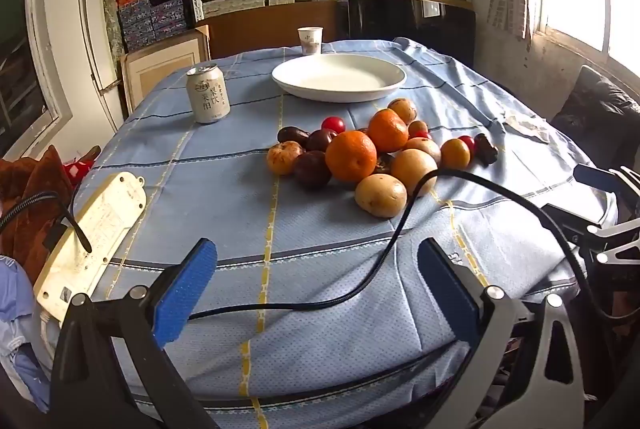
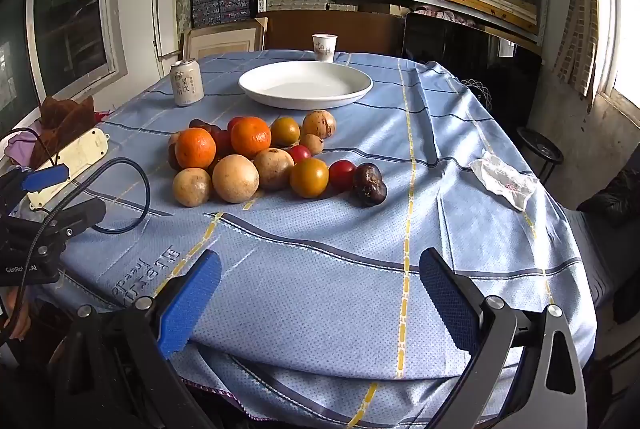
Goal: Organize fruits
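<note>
Both tools, left [image 1: 316,289] and right [image 2: 320,293], gape empty over woven cloth [image 2: 320,249] near round glossy fruits [image 2: 256,157].

Printed words on the can, the cup, the cloth and a gripper body

Taking the white plate [image 2: 305,85] as the mark: left of it stands a pale drink can [image 1: 207,93] with large Chinese characters down its side, too soft to read surely. Behind the plate, a paper cup [image 2: 324,47] carries small red characters, not legible. On the blue tablecloth [image 2: 360,229], nearer than the plate and past the fruit, grey lettering is woven in upside down and cannot be made out. Far left of the plate, the black body of the other gripper [image 2: 24,261] bears white letters starting "GenRo", the rest hidden by a cable.
</note>
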Action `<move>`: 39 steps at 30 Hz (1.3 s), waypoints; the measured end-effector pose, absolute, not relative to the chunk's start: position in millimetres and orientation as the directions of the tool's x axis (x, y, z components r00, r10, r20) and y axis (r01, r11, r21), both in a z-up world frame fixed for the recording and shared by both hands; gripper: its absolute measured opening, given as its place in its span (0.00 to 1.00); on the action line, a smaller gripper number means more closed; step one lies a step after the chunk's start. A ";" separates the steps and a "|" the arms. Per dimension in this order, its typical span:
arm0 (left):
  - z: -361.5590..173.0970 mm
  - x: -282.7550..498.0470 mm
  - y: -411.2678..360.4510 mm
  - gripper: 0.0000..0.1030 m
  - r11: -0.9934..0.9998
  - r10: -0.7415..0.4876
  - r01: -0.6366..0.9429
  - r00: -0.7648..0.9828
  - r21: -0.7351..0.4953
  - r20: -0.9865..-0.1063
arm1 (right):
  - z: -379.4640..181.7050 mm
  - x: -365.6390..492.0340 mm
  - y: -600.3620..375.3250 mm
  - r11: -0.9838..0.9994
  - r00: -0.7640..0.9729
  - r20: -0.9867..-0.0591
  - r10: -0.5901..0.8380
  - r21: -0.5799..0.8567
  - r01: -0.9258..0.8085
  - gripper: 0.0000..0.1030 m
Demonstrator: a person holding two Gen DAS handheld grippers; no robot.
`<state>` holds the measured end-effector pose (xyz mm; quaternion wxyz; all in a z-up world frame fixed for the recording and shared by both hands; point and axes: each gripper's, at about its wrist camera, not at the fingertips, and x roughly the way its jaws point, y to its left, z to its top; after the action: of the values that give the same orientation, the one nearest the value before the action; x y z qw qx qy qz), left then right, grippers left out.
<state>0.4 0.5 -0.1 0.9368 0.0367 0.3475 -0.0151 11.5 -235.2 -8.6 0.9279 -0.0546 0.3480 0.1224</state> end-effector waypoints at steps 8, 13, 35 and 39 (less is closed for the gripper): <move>-6.7 7.3 -4.9 0.96 0.997 0.018 0.034 0.756 0.067 -0.654 | -9.3 12.4 -235.9 0.963 0.723 -0.664 0.190 -0.015 -0.267 0.97; -4.7 2.5 -1.1 0.96 0.996 0.017 0.042 0.753 0.074 -0.658 | -7.5 13.7 -234.4 0.964 0.721 -0.666 0.191 -0.013 -0.267 0.97; -7.8 4.1 1.9 0.96 0.996 0.027 0.033 0.747 0.078 -0.664 | -12.8 13.1 -233.4 0.963 0.717 -0.671 0.188 -0.017 -0.268 0.97; -9.5 4.0 2.7 0.96 0.996 0.026 0.034 0.746 0.077 -0.665 | -13.1 13.1 -233.2 0.963 0.717 -0.672 0.188 -0.017 -0.269 0.97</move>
<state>4.0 2.7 -9.5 0.9335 0.0421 0.3560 -0.0019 13.1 -233.2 -13.1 0.9247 -0.0570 0.3556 0.1237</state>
